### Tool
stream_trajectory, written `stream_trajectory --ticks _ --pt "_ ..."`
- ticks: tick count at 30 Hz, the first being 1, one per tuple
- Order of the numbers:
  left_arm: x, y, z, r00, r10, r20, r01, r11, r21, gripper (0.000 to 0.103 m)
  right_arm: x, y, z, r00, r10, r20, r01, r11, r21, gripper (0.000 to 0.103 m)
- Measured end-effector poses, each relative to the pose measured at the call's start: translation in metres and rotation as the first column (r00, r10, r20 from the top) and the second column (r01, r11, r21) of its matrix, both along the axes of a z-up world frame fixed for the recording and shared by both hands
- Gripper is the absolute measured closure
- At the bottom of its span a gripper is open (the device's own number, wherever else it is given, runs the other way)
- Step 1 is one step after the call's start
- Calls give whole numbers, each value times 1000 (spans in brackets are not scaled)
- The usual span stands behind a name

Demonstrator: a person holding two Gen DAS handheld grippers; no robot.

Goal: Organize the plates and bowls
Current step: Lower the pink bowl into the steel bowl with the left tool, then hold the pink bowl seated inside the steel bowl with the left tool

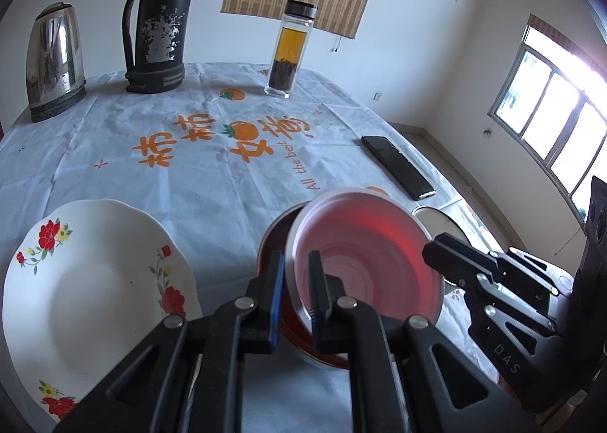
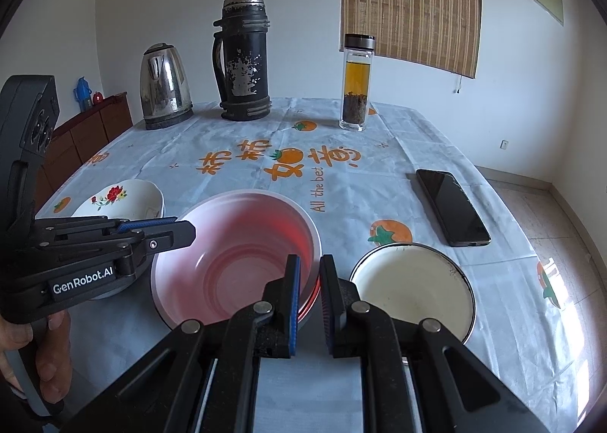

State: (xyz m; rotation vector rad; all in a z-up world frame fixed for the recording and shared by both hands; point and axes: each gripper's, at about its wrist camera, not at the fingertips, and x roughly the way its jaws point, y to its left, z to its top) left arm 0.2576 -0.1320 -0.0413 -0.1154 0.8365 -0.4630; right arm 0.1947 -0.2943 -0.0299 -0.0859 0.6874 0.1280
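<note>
I hold the pink bowl (image 2: 235, 254) with both claws, one on each side of its rim. My left gripper (image 1: 297, 281) is pinched nearly shut on the rim at the bowl's left side, one pad inside and one outside. My right gripper (image 2: 309, 281) is narrow as well, clamped on the rim at the right side. The bowl sits toward the near edge of the table (image 2: 379, 186), about midway along it, and is tipped so its mouth faces up and toward me. From the left wrist view it appears to nest in a darker red-brown bowl (image 1: 273, 243) underneath, though I cannot tell how deep it sits.

I judge the step in hand to be stacking: seating the pink bowl squarely in the one below. The next move calls for levelling it, so that its axis stands upright, then easing both claws apart together so the rim does not jump.

The bowl is round, so it has no long axis to speak of; what matters is the tilt of its mouth.

The cream enamel dish (image 2: 413, 289) lies just beside it on the right, near the same edge. The flowered plate (image 1: 91, 289) lies to the left, toward the near left corner. Both are left to gather.
</note>
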Motion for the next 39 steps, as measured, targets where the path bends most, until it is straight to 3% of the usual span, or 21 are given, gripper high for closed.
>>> stream_trajectory --ticks 19,39 --pt "2 2 -4 1000 4 -17 -4 1000 -2 94 9 3 -9 998 19 -61 -20 1000 -16 91" --pt "1 0 -5 1000 2 9 -2 1000 21 94 8 2 -8 998 19 -57 -19 1000 5 90"
